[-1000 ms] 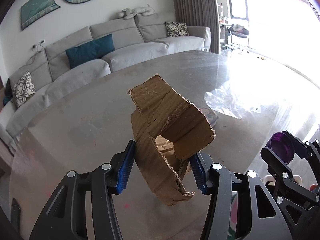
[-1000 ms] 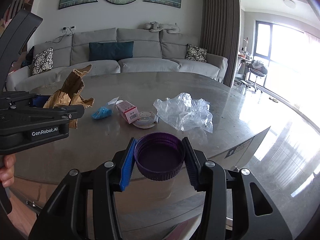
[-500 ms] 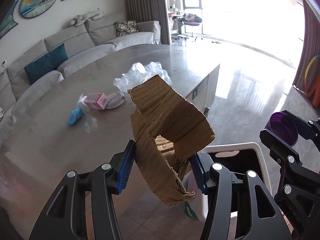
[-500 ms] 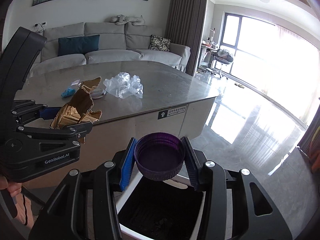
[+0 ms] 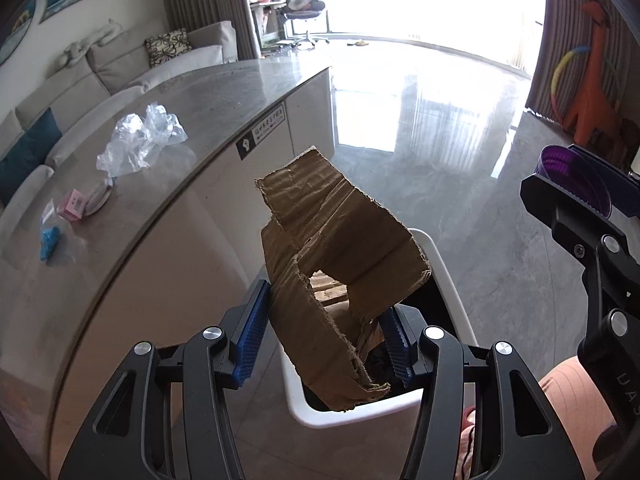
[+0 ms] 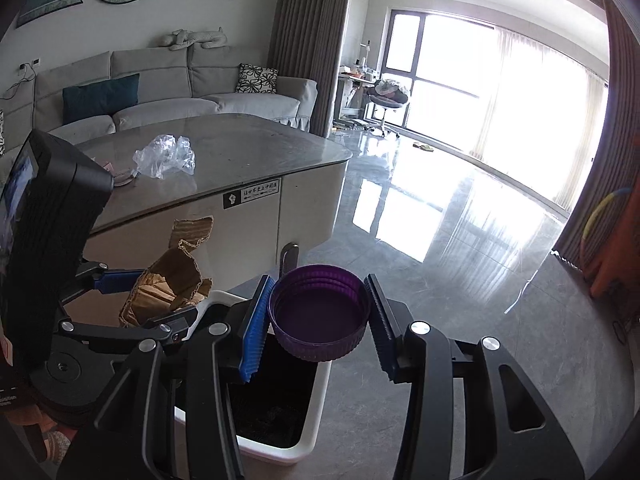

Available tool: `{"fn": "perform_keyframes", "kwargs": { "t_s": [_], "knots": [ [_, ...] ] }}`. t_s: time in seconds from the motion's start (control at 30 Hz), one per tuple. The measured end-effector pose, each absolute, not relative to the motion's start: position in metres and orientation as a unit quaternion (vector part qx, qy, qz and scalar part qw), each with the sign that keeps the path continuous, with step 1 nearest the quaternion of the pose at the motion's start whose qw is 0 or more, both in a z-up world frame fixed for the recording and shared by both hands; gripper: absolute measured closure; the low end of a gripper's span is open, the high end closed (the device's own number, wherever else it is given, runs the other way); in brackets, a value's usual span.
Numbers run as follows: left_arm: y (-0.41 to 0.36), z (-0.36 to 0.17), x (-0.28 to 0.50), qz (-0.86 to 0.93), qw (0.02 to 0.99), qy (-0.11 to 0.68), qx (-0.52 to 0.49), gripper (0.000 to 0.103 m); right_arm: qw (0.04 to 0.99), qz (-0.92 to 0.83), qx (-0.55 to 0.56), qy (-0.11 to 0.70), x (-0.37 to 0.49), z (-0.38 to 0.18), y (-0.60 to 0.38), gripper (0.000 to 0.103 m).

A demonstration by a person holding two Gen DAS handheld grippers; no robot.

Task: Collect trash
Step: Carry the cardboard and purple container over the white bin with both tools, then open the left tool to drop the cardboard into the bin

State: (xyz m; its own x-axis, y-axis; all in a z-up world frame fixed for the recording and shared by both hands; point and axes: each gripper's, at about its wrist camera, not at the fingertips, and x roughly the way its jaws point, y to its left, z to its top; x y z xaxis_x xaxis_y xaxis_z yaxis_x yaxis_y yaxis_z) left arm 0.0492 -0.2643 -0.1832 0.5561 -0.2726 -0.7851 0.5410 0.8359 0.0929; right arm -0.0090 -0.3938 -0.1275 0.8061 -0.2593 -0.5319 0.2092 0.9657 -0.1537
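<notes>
My left gripper [image 5: 326,332] is shut on a torn, bent piece of brown cardboard [image 5: 340,256] and holds it over a white trash bin [image 5: 360,412] with a black liner on the floor. My right gripper [image 6: 318,326] is shut on a purple plastic lid [image 6: 318,316], held above the same bin [image 6: 276,420]. The lid and right gripper also show at the right of the left wrist view [image 5: 576,184]. The cardboard also shows in the right wrist view [image 6: 168,284].
A grey table [image 5: 120,216] stands left of the bin, carrying a crumpled clear plastic bag [image 5: 140,144], a pink box [image 5: 74,204], a small dish and a blue wrapper [image 5: 50,236]. Glossy floor [image 6: 460,272] lies beyond. A sofa stands behind the table.
Both grippers swung right, away from the table, and now hang over the bin. Each keeps its hold on its item.
</notes>
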Motion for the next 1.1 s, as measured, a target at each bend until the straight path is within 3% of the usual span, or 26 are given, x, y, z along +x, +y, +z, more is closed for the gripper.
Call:
{"fn": "perform_keyframes", "kwargs": {
  "t_s": [0.27,0.4,0.43,1.1],
  "knots": [
    [-0.290,-0.201,0.049,-0.253,0.846,0.432,0.187,0.046,0.947,-0.137,-0.040,0.287,-0.020,-0.129,-0.405,0.056],
    [-0.287,-0.202,0.053,-0.247,0.847,0.433,0.185,0.009,0.946,-0.140,-0.038,0.289,-0.020,-0.131,-0.407,0.056],
    [-0.287,-0.203,0.053,-0.244,0.848,0.431,0.191,0.005,0.946,-0.141,-0.038,0.290,-0.020,-0.132,-0.407,0.056],
    [-0.262,-0.181,0.063,-0.232,0.863,0.408,0.187,0.003,0.948,-0.119,-0.031,0.295,-0.016,-0.130,-0.398,0.056]
  ]
}}
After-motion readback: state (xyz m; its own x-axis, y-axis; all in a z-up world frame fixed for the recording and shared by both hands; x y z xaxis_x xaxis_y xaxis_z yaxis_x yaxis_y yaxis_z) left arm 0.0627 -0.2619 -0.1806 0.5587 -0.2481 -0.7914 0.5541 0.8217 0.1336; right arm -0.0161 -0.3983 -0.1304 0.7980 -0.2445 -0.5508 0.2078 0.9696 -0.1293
